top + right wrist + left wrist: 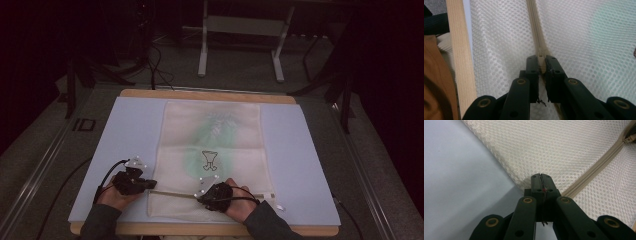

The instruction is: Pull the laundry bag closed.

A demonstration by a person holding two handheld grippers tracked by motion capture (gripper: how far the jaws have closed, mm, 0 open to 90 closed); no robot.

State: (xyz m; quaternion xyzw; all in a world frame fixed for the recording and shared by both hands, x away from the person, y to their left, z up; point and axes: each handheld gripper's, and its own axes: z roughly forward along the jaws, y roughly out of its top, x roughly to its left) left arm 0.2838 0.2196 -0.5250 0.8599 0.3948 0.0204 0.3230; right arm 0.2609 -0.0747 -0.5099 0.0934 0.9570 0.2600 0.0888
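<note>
Down at the lower middle of the frame, the mesh bag (212, 150) lay flat; the left gripper (540, 178) pinched its corner, the right gripper (542, 61) clamped its zipper pull (541, 60).

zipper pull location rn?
In the right gripper view, the zipper pull sits pinched between the right gripper fingers, on the mesh bag near the table's front edge.
</note>
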